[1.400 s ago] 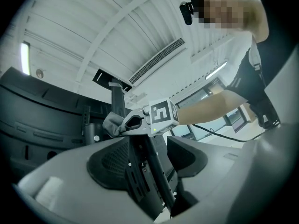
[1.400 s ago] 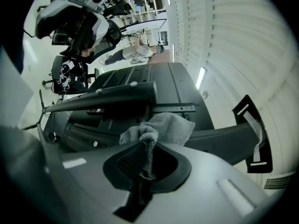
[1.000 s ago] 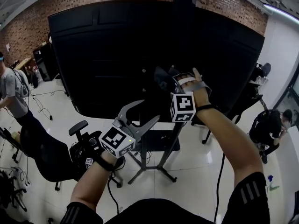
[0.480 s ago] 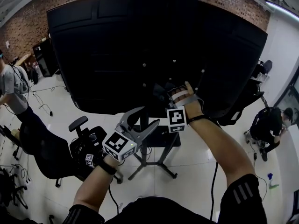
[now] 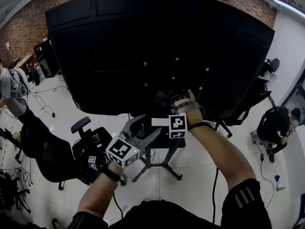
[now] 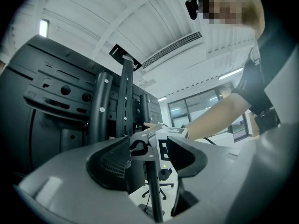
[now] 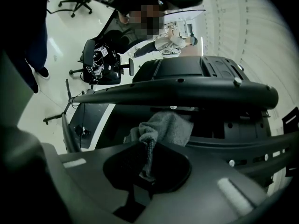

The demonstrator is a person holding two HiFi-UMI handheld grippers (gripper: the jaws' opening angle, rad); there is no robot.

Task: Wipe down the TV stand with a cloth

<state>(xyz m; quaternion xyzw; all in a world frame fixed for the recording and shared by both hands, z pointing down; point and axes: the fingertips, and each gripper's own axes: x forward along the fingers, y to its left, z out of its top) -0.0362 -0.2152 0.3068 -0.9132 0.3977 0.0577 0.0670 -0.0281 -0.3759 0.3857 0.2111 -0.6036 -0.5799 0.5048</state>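
My right gripper (image 7: 147,167) had its jaws pinched tight on the grey cloth (image 7: 164,127) for rubbing the TV stand (image 5: 164,143). My left gripper (image 6: 147,158) hung nearby, jaws apart and empty.

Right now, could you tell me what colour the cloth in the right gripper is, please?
Grey. The cloth shows best in the right gripper view.

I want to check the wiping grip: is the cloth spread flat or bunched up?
Bunched up: the right gripper is shut on the grey cloth, which bulges out in a crumpled wad.
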